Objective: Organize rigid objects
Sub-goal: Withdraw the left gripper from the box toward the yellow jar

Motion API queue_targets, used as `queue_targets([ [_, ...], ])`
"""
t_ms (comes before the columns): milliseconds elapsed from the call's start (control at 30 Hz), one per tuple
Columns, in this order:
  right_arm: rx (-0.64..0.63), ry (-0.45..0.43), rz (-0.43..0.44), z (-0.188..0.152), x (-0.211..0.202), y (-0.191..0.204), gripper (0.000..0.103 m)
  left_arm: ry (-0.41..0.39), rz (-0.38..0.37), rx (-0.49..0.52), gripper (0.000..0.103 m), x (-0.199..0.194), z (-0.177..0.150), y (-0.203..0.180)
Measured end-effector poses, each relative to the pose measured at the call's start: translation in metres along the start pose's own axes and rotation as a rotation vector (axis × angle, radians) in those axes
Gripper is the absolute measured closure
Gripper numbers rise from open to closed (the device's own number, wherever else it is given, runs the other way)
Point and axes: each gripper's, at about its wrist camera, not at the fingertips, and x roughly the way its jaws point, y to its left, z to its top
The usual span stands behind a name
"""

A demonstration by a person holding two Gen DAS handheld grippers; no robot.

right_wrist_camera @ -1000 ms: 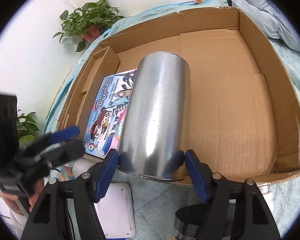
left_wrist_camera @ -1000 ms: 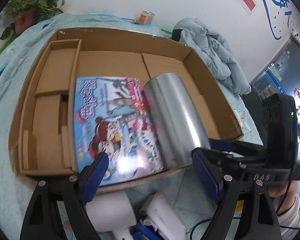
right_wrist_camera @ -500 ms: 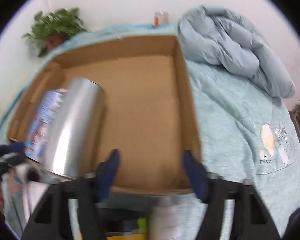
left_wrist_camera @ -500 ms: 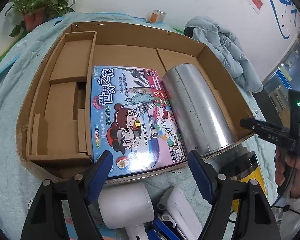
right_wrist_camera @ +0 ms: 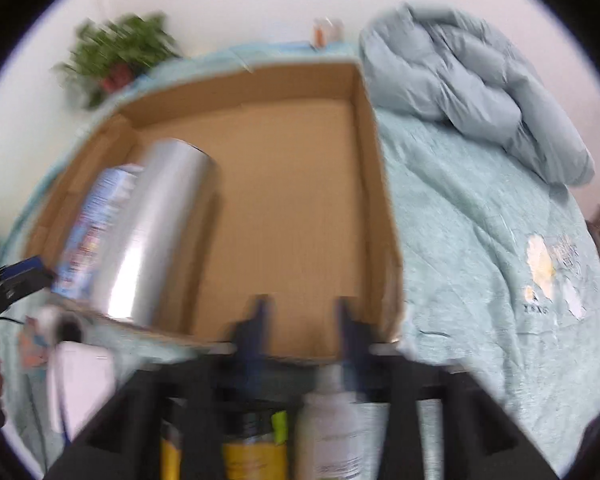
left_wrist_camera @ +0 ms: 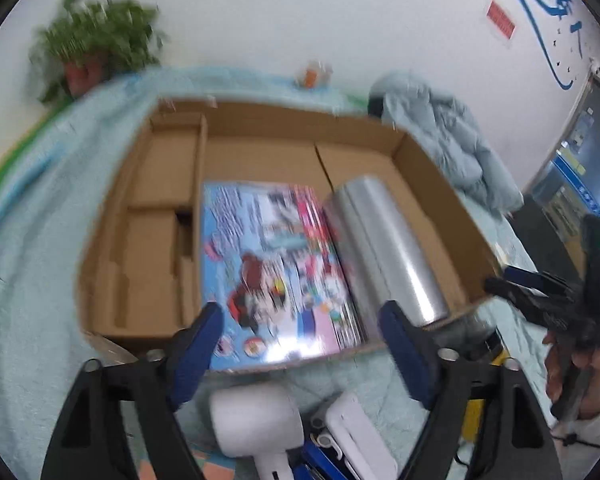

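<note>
A shallow cardboard box lies on a light blue cloth. In it lie a colourful board game box and a silver cylinder on its side. My left gripper is open and empty above the box's near edge. My right gripper is open and empty, blurred, above the box's near right corner; it also shows in the left wrist view. Below the box lie a white hair dryer, a white flat device, a yellow jar and a white bottle.
A crumpled grey-blue jacket lies behind the box's right corner. A potted plant and a small can stand at the wall. The box's right half has bare floor.
My right gripper has let go of the silver cylinder, pulled back and swung right; its fingers have narrowed. My left gripper has drawn back and wobbled; both views are motion-blurred.
</note>
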Motion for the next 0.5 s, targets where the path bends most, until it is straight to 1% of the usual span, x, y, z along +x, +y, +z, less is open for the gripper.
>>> queue_targets([
  [33,-0.026,-0.077,0.02,-0.005,-0.015,0.007,0.008,-0.061,0.03,0.007,0.003,-0.013,0.0,-0.004],
  [67,-0.068,-0.161,0.032,-0.012,-0.033,0.015,0.008,-0.123,0.05,0.011,0.0,-0.026,-0.002,-0.009],
  [100,-0.102,-0.206,0.045,-0.019,-0.044,0.02,0.007,-0.197,0.061,0.022,0.0,-0.041,-0.005,-0.015],
  [133,-0.124,-0.243,0.068,-0.03,-0.057,0.024,0.007,-0.216,0.066,0.032,0.0,-0.048,-0.006,-0.018],
  [167,-0.113,-0.252,0.087,-0.037,-0.064,0.026,0.007,-0.217,0.07,0.039,0.0,-0.052,-0.009,-0.021],
  [233,-0.045,-0.229,0.176,-0.053,-0.073,0.022,0.007,-0.202,0.071,0.042,0.0,-0.057,-0.017,-0.027],
  [267,-0.01,-0.206,0.243,-0.063,-0.076,0.02,0.007,-0.186,0.077,0.041,0.0,-0.058,-0.021,-0.03],
  [300,0.001,-0.192,0.266,-0.07,-0.077,0.018,0.007,-0.158,0.081,0.04,0.001,-0.057,-0.026,-0.033],
  [367,-0.003,-0.152,0.265,-0.089,-0.077,0.021,0.007,-0.114,0.063,0.048,0.001,-0.056,-0.038,-0.039],
  [400,-0.009,-0.132,0.262,-0.095,-0.075,0.022,0.007,-0.087,0.042,0.052,0.001,-0.056,-0.044,-0.044],
  [467,-0.009,-0.073,0.246,-0.108,-0.069,0.026,0.007,-0.063,0.015,0.05,0.001,-0.057,-0.057,-0.052],
  [500,-0.004,-0.058,0.24,-0.112,-0.066,0.026,0.007,-0.054,-0.003,0.048,0.001,-0.058,-0.063,-0.056],
])
